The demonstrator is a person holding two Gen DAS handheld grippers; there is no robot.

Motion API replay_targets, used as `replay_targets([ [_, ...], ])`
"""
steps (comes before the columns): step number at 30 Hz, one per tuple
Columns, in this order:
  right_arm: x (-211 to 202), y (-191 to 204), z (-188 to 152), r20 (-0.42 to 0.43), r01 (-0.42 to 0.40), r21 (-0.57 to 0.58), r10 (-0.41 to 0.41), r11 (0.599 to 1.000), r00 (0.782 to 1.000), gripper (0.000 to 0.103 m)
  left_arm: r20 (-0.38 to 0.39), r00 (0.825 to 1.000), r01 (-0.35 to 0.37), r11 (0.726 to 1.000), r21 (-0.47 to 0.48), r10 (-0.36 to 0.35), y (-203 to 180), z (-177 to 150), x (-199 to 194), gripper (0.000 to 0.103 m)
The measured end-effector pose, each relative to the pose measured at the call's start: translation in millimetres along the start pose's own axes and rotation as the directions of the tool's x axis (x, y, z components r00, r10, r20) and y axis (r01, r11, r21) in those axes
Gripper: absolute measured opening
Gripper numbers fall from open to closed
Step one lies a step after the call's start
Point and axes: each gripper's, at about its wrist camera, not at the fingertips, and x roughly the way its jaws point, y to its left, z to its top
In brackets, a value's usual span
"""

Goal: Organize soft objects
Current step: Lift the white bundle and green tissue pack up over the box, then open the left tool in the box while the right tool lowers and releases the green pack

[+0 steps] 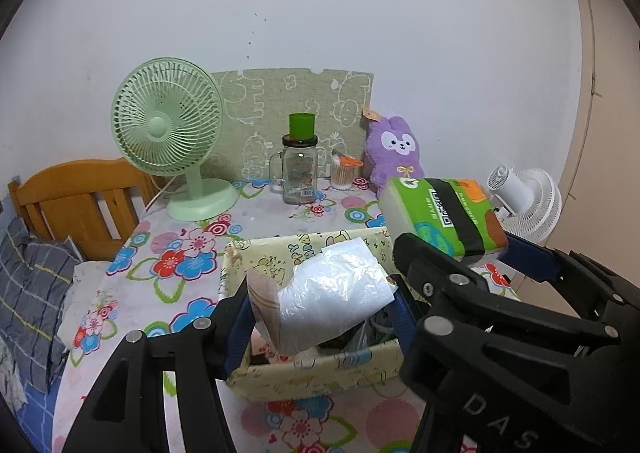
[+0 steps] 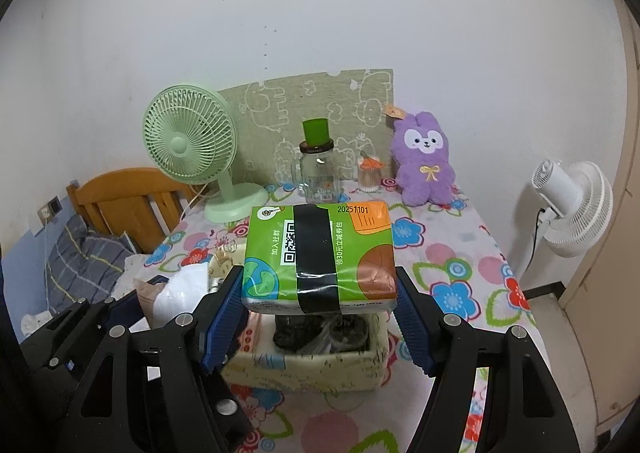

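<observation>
Right gripper [image 2: 320, 293] clamped on a green tissue pack [image 2: 320, 257], blue pads pressed against both short sides, pack held level in the air just above the open storage box [image 2: 304, 369]. Black tape band around the pack's middle, QR code partly covered. In the left wrist view, same pack [image 1: 440, 213] up at the right, over the box's far right corner.

Left gripper [image 1: 320, 309] closed on a white plastic-wrapped bundle [image 1: 332, 293], bundle tilted and hanging over the box's [image 1: 320, 373] inside, above dark items already lying there. Seen from the right wrist, bundle [image 2: 180, 293] to the left of the tissue pack, near it but apart.

Box near the front middle of the floral tablecloth [image 2: 452, 277]. At the far edge: green desk fan [image 2: 188, 145] on the left, glass jar [image 2: 318, 173] with green cap in the middle, cotton swab container [image 2: 370, 175] just right of it, purple plush bunny [image 2: 426, 157] further right against the wall. White fan [image 2: 572, 209] beyond the table's right side. Wooden headboard [image 1: 76, 197] and plaid bedding at the far left.
</observation>
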Motion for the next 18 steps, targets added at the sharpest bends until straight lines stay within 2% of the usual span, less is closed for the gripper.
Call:
replay_targets([
  [18,64.9,-13.6,5.4,-0.041,-0.034,0.014,0.035,0.999,0.999,0.073,-0.051,0.999,-0.004,1.000,-0.019,0.003,10.2,7.7,64.7,0.066],
])
